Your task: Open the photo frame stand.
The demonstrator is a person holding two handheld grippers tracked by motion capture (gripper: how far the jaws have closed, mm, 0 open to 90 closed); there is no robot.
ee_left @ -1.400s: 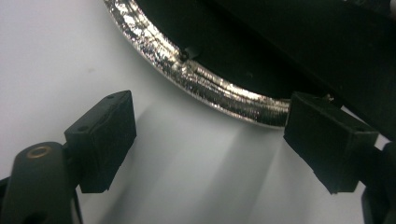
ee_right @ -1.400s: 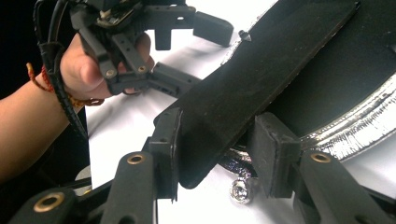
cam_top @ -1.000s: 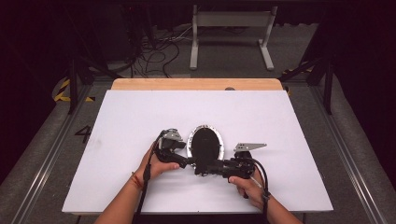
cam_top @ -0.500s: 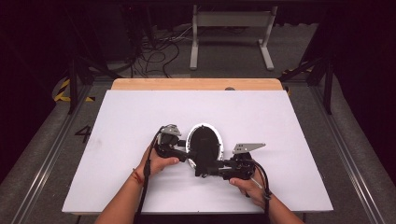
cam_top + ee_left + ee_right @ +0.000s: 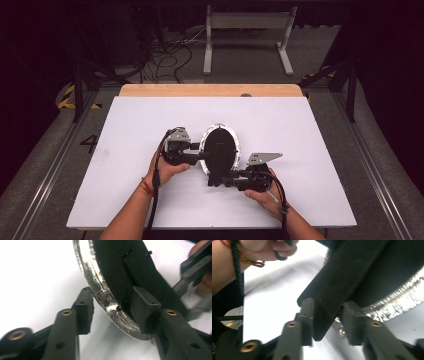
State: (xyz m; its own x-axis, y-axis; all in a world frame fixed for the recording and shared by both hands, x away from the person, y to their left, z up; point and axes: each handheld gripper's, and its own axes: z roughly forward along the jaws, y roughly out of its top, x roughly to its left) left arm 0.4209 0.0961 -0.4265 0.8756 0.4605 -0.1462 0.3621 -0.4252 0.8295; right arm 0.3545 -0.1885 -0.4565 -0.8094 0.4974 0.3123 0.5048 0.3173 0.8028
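An oval frame (image 5: pixel 220 146) with a black back and a glittery silver rim (image 5: pixel 99 291) is held tilted over the white table (image 5: pixel 125 130). My left gripper (image 5: pixel 200 155) grips its left rim: one pad (image 5: pixel 85 305) lies against the front face and the other (image 5: pixel 143 308) against the black back, the jaws having just been closing. The frame's black stand flap (image 5: pixel 337 282) hangs off the back. My right gripper (image 5: pixel 216 180) has closed on that flap, with pads (image 5: pixel 308 315) on both sides of its lower end.
A wooden strip (image 5: pixel 210 90) edges the table's far side. Beyond it, on the dark floor, lie cables (image 5: pixel 165 60) and a grey metal stand (image 5: pixel 247 30). Rails (image 5: pixel 380 165) run along both sides of the table.
The left gripper has risen a little and its jaws have closed onto the rim, lifting that side of the frame. The right gripper stayed in place, tightening on the stand flap.
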